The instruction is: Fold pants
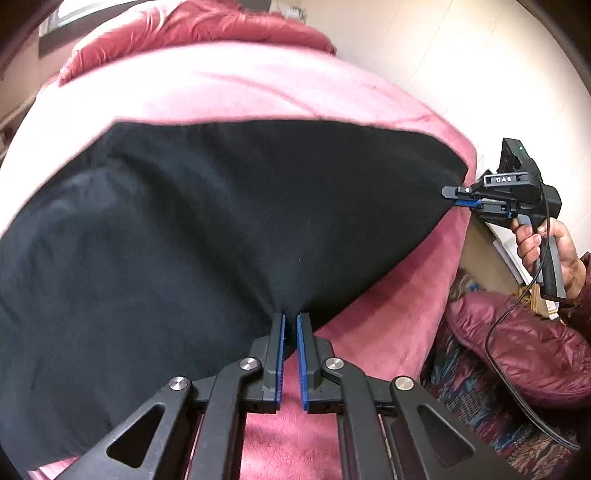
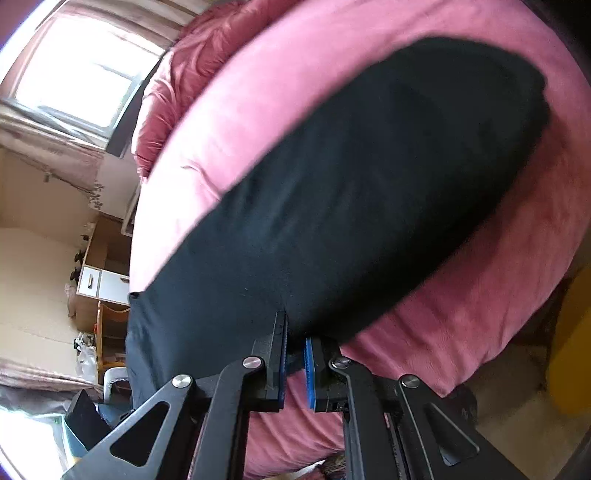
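Observation:
Black pants (image 1: pixel 221 221) lie spread flat on a pink blanket (image 1: pixel 221 85) that covers a bed. My left gripper (image 1: pixel 290 319) is shut on the pants' near edge, and the cloth puckers into its blue pads. At the right, a hand holds my right gripper (image 1: pixel 452 195), which pinches the pants' far right corner by the bed's edge. In the right wrist view the pants (image 2: pixel 351 203) stretch away across the blanket (image 2: pixel 461 332), and the right gripper (image 2: pixel 295 332) is shut on their near edge, with black cloth between the pads.
A red quilt (image 1: pixel 184 26) is bunched at the bed's far end. The person's hand (image 1: pixel 554 251), a trailing cable and a dark red padded bundle (image 1: pixel 517 339) sit beside the bed. A window (image 2: pixel 74 62) and a wooden cabinet (image 2: pixel 99 280) stand past the bed's edge.

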A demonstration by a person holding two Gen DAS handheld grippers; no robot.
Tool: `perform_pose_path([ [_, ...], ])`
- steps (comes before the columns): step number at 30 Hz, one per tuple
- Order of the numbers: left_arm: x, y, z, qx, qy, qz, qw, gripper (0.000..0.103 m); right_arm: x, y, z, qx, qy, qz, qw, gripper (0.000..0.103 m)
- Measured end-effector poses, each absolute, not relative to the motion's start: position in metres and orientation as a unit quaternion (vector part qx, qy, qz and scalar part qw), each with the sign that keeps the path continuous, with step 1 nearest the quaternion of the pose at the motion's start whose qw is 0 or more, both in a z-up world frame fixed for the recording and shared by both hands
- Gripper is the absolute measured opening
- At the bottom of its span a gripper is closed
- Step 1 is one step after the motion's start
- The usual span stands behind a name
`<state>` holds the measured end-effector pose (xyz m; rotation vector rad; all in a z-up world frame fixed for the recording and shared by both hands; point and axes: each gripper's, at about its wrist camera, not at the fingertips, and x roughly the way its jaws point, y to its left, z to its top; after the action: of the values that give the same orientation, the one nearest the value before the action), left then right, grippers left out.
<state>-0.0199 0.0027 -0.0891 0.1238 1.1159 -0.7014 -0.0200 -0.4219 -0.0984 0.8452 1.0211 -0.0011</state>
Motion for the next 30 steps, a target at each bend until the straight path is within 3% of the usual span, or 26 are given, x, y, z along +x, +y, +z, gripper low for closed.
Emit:
perform_pose_path([
  [4,-0.019,0.011,-0.088,0.014,0.529,-0.33,0.781,0.024,-0.025,-0.431,-0.109,0.422,0.472,0.003,0.774,0.013],
  [7,-0.017,0.023,-0.078,-0.01,0.522,-0.335,0.784,0.024,-0.035,-0.445,-0.1,0.433,0.45,0.001,0.781,0.021],
  [18,-0.006,0.07,-0.075,-0.078,0.521,-0.264,0.808,0.027,-0.044,-0.531,-0.106,0.5,0.372,-0.142,0.769,0.021],
  [21,-0.006,0.07,-0.078,-0.065,0.532,-0.244,0.809,0.027,-0.036,-0.539,-0.104,0.483,0.378,-0.157,0.774,0.007],
  [30,-0.012,0.105,-0.079,-0.084,0.536,-0.21,0.813,0.027,-0.029,-0.541,-0.101,0.435,0.408,-0.176,0.783,0.007],
])
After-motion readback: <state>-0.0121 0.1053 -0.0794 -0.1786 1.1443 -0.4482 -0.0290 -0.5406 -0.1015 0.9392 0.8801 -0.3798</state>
